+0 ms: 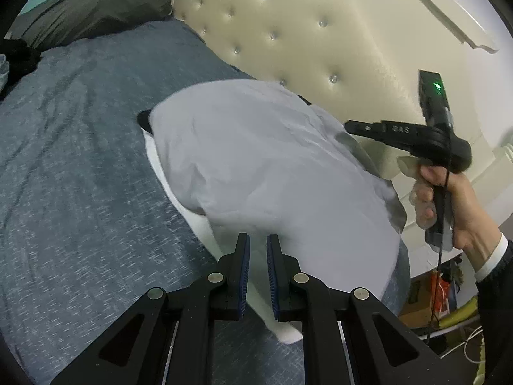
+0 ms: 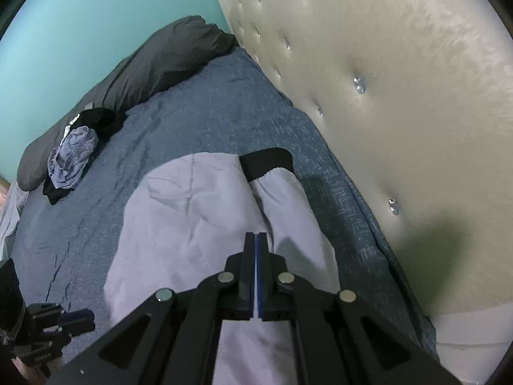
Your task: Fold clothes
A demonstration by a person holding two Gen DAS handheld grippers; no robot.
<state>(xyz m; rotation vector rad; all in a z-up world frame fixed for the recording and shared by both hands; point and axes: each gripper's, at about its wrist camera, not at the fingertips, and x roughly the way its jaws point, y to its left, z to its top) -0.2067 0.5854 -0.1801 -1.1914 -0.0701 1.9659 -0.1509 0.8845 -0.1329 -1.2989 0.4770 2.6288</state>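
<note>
A pale grey garment (image 1: 272, 160) with a white lining and a black cuff (image 2: 266, 163) lies billowed over the blue bed cover (image 1: 80, 160). In the left wrist view my left gripper (image 1: 258, 247) sits at the garment's near edge, its jaws nearly together with white fabric caught between them. My right gripper (image 1: 349, 126) reaches in from the right, held by a person's hand (image 1: 449, 199), its tip at the garment's far right edge. In the right wrist view the right gripper (image 2: 256, 237) is shut with a thin white line of fabric between its pads, above the garment (image 2: 179, 208).
A cream tufted headboard (image 1: 304, 32) runs along the right side of the bed. A dark pillow (image 2: 154, 64) lies at the far end, with a crumpled pile of clothes (image 2: 73, 154) beside it. Clutter shows on the floor (image 1: 433, 295) past the bed's corner.
</note>
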